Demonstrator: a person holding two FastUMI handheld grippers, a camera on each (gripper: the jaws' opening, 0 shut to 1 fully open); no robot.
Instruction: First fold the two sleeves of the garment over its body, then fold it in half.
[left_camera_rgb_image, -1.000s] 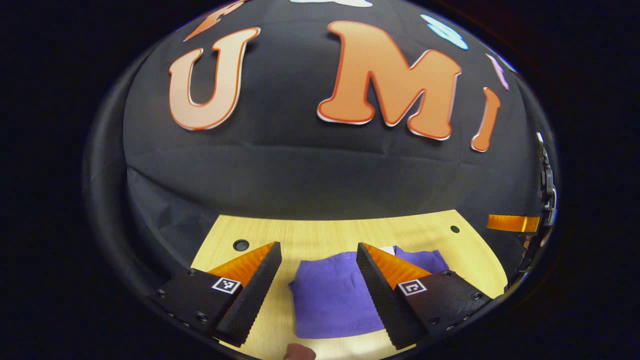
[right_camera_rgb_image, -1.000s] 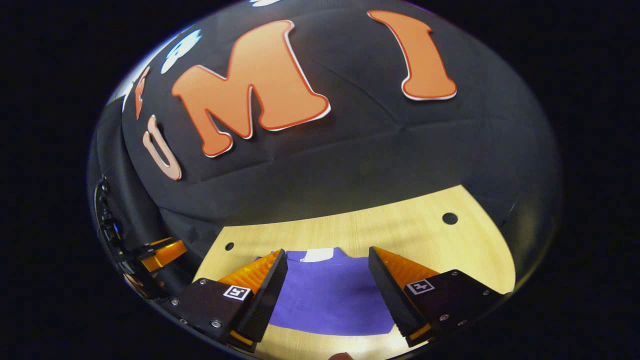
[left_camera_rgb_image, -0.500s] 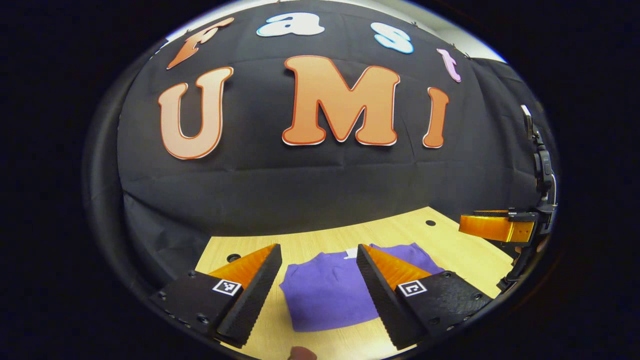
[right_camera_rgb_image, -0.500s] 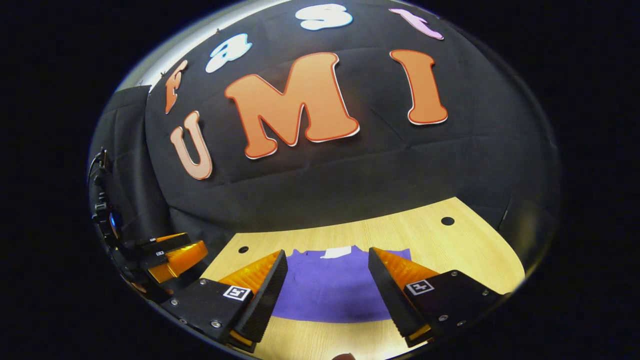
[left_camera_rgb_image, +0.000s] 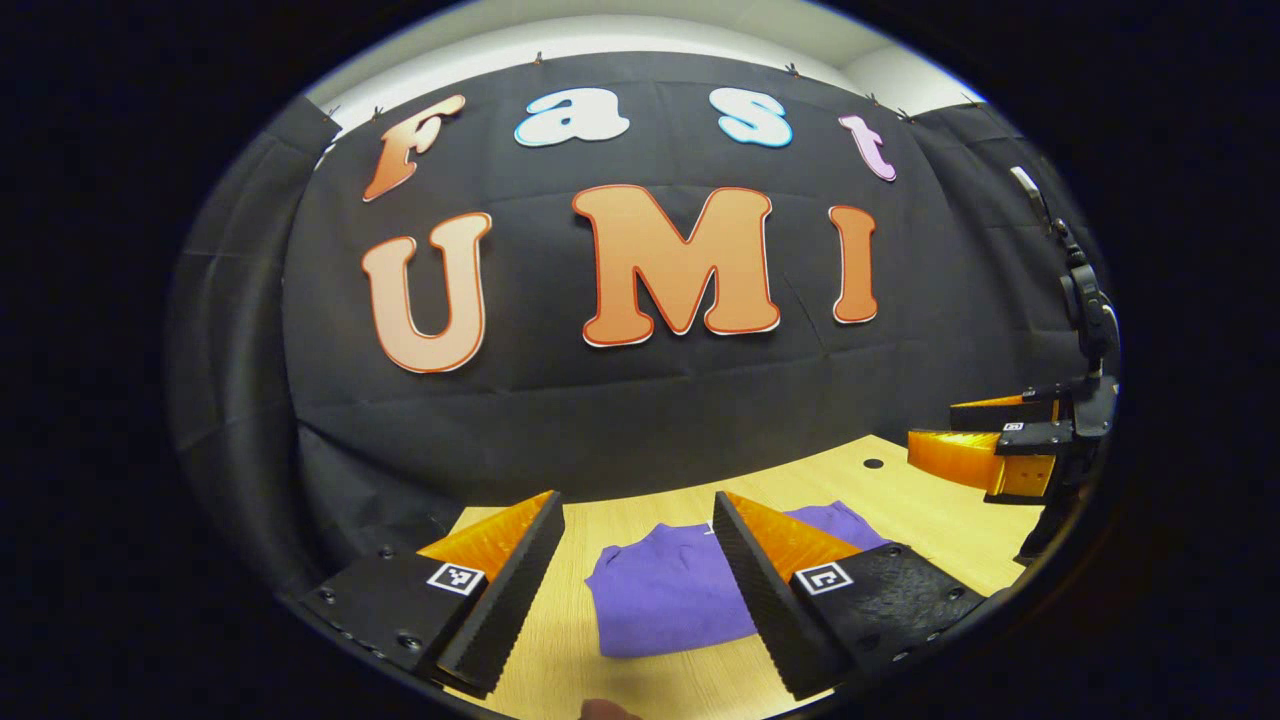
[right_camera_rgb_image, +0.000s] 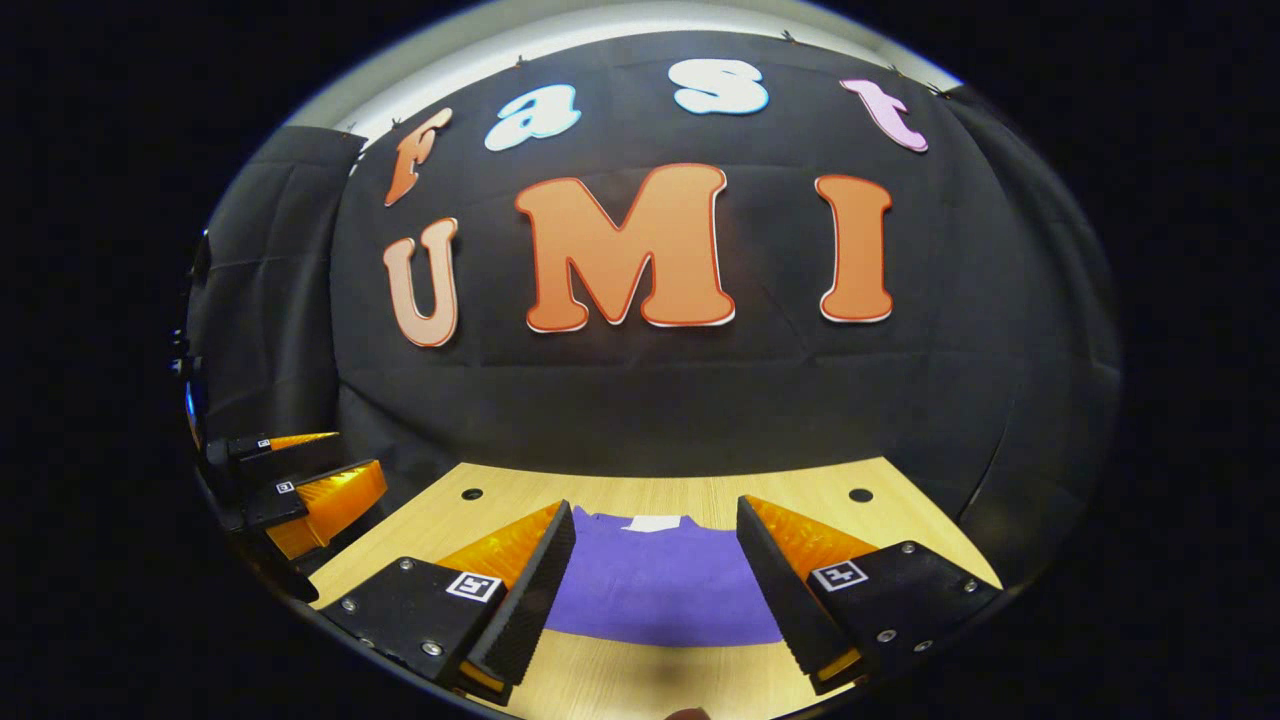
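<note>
The left gripper (left_camera_rgb_image: 636, 560) is hanging above the wooden table (left_camera_rgb_image: 930, 515) with its jaws spread wide and nothing between them. The purple garment (left_camera_rgb_image: 665, 595) is lying folded into a compact rectangle on the table, showing through the gap between those jaws and reaching behind the right-hand one. The right gripper (right_camera_rgb_image: 655, 570) is likewise standing with jaws spread apart and holding nothing, the garment (right_camera_rgb_image: 660, 585) lying flat beyond them, its white neck label (right_camera_rgb_image: 652, 522) sitting at the far edge, centred between the fingers
</note>
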